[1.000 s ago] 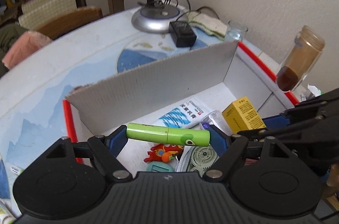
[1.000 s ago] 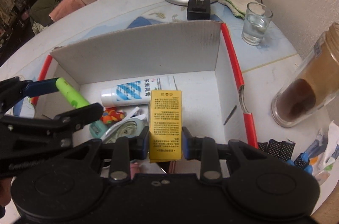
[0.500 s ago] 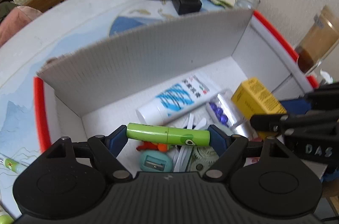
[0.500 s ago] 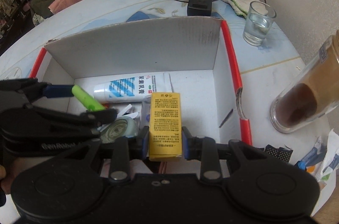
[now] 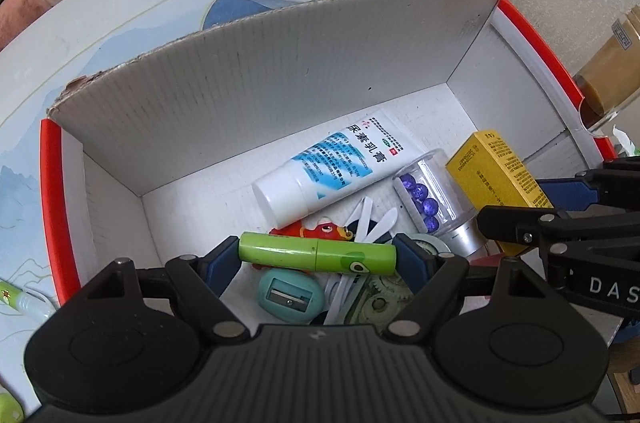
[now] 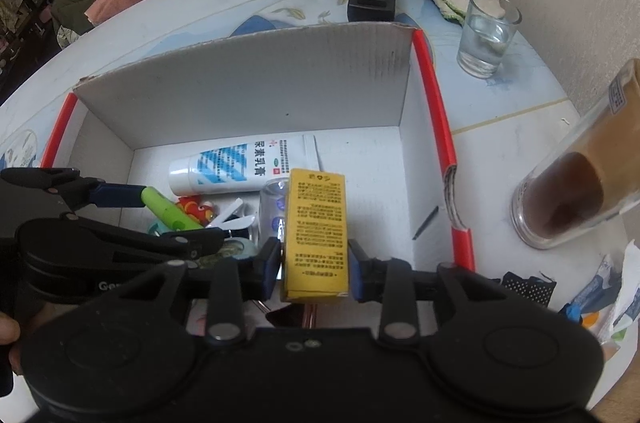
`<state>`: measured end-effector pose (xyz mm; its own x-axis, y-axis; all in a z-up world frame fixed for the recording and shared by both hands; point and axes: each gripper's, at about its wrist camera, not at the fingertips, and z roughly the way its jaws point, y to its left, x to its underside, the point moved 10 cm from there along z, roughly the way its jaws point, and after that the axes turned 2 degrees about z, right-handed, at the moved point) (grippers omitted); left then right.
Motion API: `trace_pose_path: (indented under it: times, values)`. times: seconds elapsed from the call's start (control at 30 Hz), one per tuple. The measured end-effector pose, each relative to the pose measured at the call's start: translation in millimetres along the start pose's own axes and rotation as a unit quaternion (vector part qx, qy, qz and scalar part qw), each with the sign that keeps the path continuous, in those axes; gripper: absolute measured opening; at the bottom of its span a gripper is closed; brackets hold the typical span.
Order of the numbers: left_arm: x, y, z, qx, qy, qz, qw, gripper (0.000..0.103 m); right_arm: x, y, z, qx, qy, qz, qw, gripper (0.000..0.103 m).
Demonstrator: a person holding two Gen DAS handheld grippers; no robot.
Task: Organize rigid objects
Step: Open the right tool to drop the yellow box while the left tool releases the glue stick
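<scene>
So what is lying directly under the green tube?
Under the green tube lie a teal sharpener, an orange fish toy and white sticks. The tube hides parts of them.

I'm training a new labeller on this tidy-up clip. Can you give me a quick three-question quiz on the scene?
1. True or false: the glass stands inside the cardboard box.
2. What does the left gripper hold? A) white tube B) green pen C) pencil sharpener
3. What colour is the carton beside the clear bead container?

Key: 1 false, it stands outside the box; 2 B; 3 yellow.
</scene>
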<state>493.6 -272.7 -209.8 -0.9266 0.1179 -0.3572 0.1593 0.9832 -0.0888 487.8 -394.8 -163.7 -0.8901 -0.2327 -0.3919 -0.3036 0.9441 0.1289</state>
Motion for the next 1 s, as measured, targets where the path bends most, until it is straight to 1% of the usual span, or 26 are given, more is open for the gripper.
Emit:
trace_pose_path:
  times: [0.27, 0.4, 0.47, 0.7, 0.87, 1.0]
  values:
    - [3.8, -4.8, -10.4, -0.004, -0.017, 0.006, 0.9998, 0.081, 3.2, 1.9, -0.6, -0.004, 0.000, 0.003, 1.000, 0.040]
    - [6.4, -8.2, -20.1, -0.003, -0.032, 0.012, 0.9994, 0.081, 5.3, 2.5, -6.2, -0.008, -0.006, 0.007, 1.000, 0.042]
    - [8.1, -9.9, -26.4, -0.002, -0.041, 0.016, 0.9990, 0.081, 6.2, 2.8, -11.0, -0.012, -0.011, 0.010, 1.000, 0.044]
    - [15.5, -9.9, -56.1, 0.003, -0.079, 0.007, 0.9969, 0.082, 5.7, 3.6, -33.4, -0.025, -0.038, 0.022, 0.999, 0.056]
    - [24.8, -3.0, -82.0, 0.008, -0.108, -0.004, 0.9941, 0.082, 7.7, 12.4, -51.3, -0.034, -0.058, 0.021, 0.998, 0.064]
    - [34.7, 9.1, -105.3, 0.011, -0.132, -0.014, 0.9910, 0.082, 11.3, 23.8, -66.1, -0.040, -0.074, 0.019, 0.996, 0.065]
